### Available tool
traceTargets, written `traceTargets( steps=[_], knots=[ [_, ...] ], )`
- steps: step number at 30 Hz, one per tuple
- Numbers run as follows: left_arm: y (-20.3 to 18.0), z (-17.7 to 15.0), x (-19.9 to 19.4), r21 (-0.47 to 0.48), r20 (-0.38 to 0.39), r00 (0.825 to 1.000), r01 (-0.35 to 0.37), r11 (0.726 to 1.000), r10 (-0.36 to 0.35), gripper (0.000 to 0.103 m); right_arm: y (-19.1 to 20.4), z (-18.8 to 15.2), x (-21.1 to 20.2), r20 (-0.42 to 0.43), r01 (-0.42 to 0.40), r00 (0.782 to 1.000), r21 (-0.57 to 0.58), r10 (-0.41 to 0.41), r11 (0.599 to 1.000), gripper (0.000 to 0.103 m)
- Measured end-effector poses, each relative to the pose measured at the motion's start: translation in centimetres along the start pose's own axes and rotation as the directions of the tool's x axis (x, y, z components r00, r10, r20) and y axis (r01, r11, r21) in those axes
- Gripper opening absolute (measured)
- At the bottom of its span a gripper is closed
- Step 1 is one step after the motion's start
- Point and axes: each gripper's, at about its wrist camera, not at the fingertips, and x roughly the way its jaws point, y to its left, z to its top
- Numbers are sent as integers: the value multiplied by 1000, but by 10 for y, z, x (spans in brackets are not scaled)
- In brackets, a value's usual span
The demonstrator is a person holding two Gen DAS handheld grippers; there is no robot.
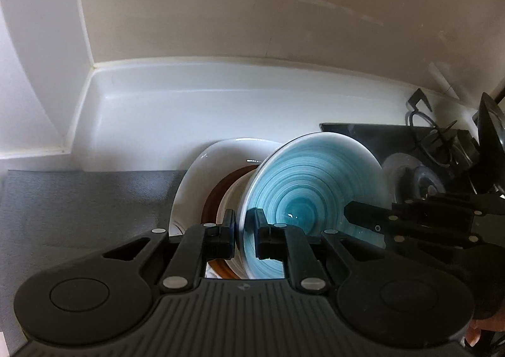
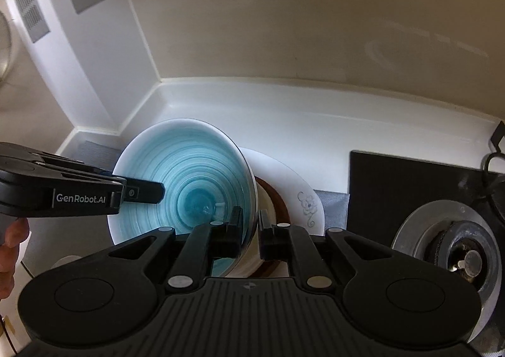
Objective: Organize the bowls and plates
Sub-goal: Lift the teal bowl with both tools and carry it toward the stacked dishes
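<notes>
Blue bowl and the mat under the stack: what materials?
Blue bowl: looks like glazed ceramic, with glossy highlights, turquoise swirl rings and a white rim. Grey mat: probably fabric or textured rubber, matte with a fine weave-like grain; can't tell which.

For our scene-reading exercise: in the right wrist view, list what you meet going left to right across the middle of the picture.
Left gripper → blue swirl bowl → brown plate → white flowered plate → black stovetop → gas burner.
</notes>
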Motion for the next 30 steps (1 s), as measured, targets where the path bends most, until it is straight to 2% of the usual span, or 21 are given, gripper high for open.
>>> traceTargets(
  steps=[6,13,15,19,21,22,23,24,26,30],
  knots=[
    [6,2,17,-12,-56,998,5,1000,-6,13,-7,0,15,-45,-1,999,24,2,1000,10],
    [7,3,26,-25,-85,996,-4,1000,2,13,-11,1,24,-69,-4,998,48,7,999,10],
    [10,2,26,-51,-82,997,9,999,-14,17,-14,3,24,-71,-4,997,71,9,997,14],
    [14,4,23,-83,-86,994,66,994,-73,40,-18,4,22,-63,3,998,91,3,996,17],
    [13,4,17,-78,-69,995,72,994,-77,65,-19,4,20,-56,11,998,95,-6,995,23],
    [10,5,12,-61,-40,998,41,997,-44,89,-20,3,20,-52,14,999,98,-9,995,23],
    [7,5,6,-40,6,1000,18,999,-17,94,-21,2,20,-51,14,999,99,-9,995,23],
    [5,5,1,-13,36,999,10,1000,-10,94,-21,0,20,-51,15,999,97,-10,995,23],
    [2,8,-2,16,34,999,15,1000,-16,94,-21,-3,21,-53,15,999,100,-9,995,24],
    [1,9,-3,34,57,994,-90,995,88,97,-19,-4,22,-44,19,999,107,-14,994,24]
  ],
)
